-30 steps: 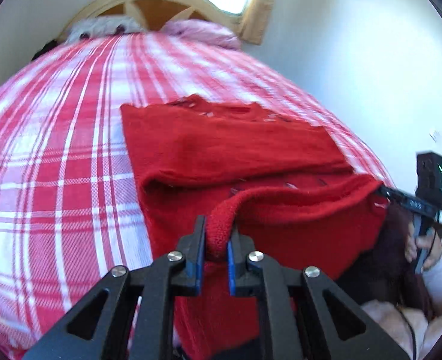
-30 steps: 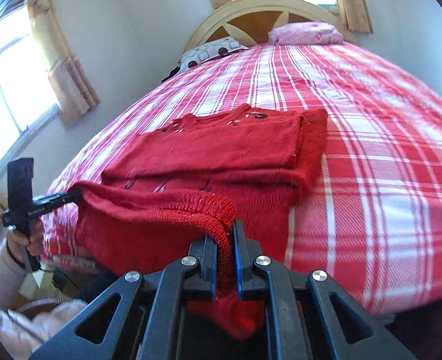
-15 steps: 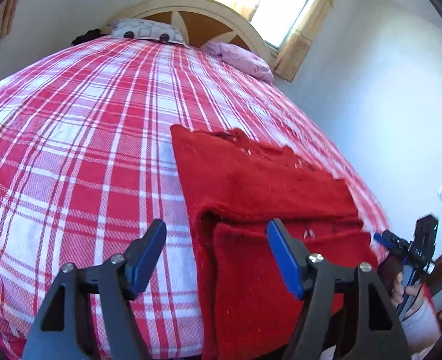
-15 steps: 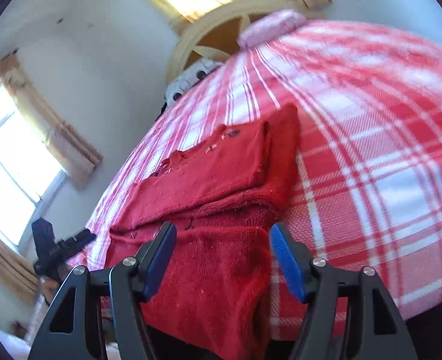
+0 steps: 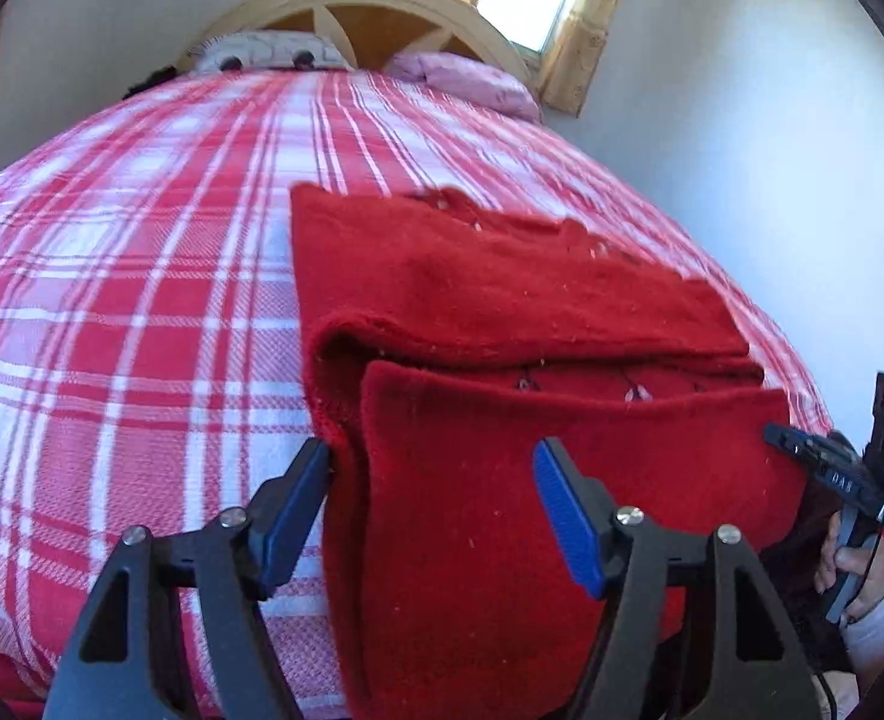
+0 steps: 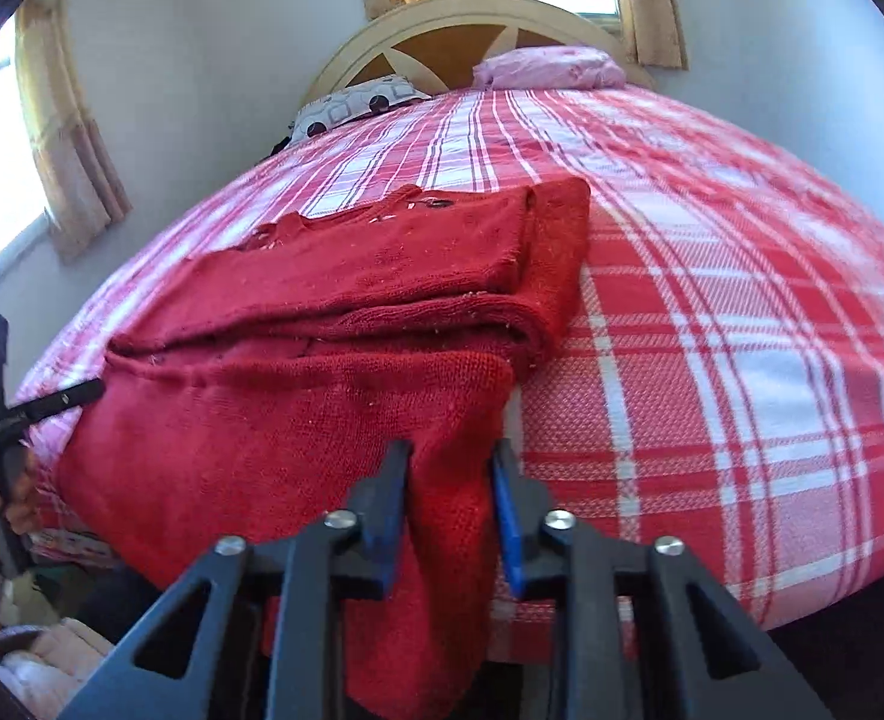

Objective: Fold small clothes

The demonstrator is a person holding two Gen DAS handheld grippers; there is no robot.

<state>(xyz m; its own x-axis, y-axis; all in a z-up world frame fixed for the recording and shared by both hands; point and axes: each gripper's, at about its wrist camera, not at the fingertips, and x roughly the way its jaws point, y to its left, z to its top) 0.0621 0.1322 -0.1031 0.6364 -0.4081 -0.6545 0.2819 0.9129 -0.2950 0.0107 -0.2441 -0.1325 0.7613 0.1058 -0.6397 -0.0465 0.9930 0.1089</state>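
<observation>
At the bed's near edge | red knit sweater [image 5: 502, 312] half-folded on plaid bedspread [image 5: 142, 300], lower part hanging over | left gripper [image 5: 436, 498] wide open, empty | right gripper [image 6: 451, 501] partly open astride the hem, gripping nothing | I'd pinch both hem corners level before folding up.

Legible markings: one short white label on a gripper.

In the left wrist view, the right gripper [image 5: 802, 450] carries small white characters on its black body, reading roughly "DA8"; the last character is uncertain. The sweater [image 5: 502, 300], bedspread [image 5: 142, 300] and pillows [image 5: 262, 54] bear no readable lettering in either view.
</observation>
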